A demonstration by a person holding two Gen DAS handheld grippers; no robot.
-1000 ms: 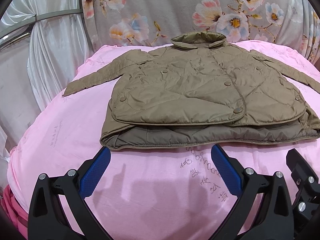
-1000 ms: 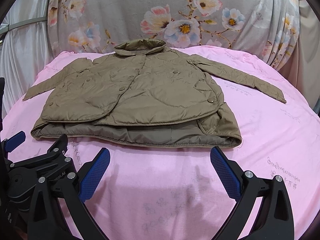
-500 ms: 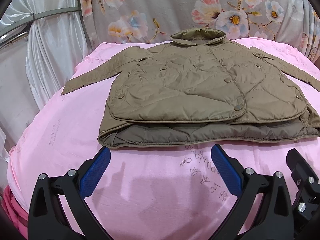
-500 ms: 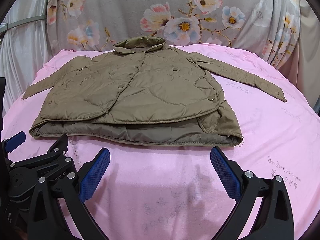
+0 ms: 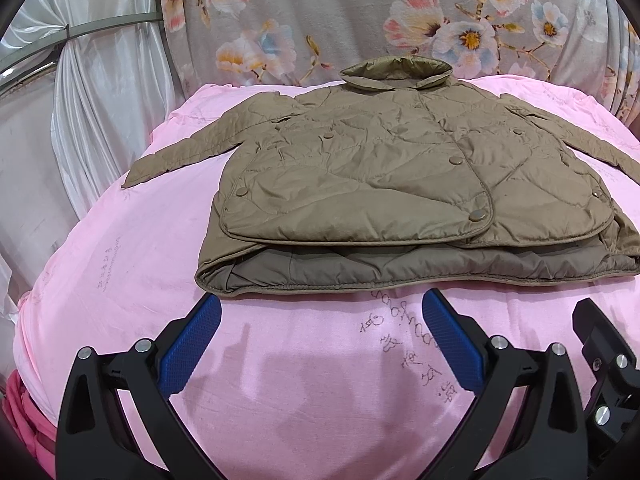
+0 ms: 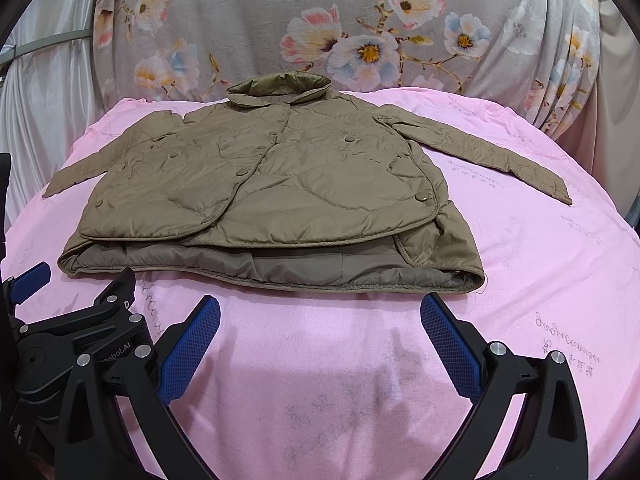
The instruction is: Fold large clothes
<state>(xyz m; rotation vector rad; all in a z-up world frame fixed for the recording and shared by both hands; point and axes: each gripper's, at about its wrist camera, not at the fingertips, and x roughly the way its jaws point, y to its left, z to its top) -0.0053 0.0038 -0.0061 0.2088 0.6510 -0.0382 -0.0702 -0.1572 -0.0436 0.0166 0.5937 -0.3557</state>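
An olive quilted jacket (image 5: 392, 168) lies flat, front up, on a pink sheet (image 5: 120, 272), collar at the far side and both sleeves spread out. It also shows in the right wrist view (image 6: 288, 184). My left gripper (image 5: 320, 312) is open and empty, just short of the jacket's near hem toward its left part. My right gripper (image 6: 320, 314) is open and empty, just short of the hem toward its right part. The left gripper's body (image 6: 72, 320) shows at the lower left of the right wrist view.
The pink sheet (image 6: 540, 280) covers a rounded soft surface. A grey floral cloth (image 5: 360, 20) hangs behind it. White curtains (image 5: 80, 100) hang at the left. The right sleeve (image 6: 500, 160) reaches toward the right edge.
Both grippers have shifted slightly, and the jacket sits a little higher in both views. Both stay open and empty.
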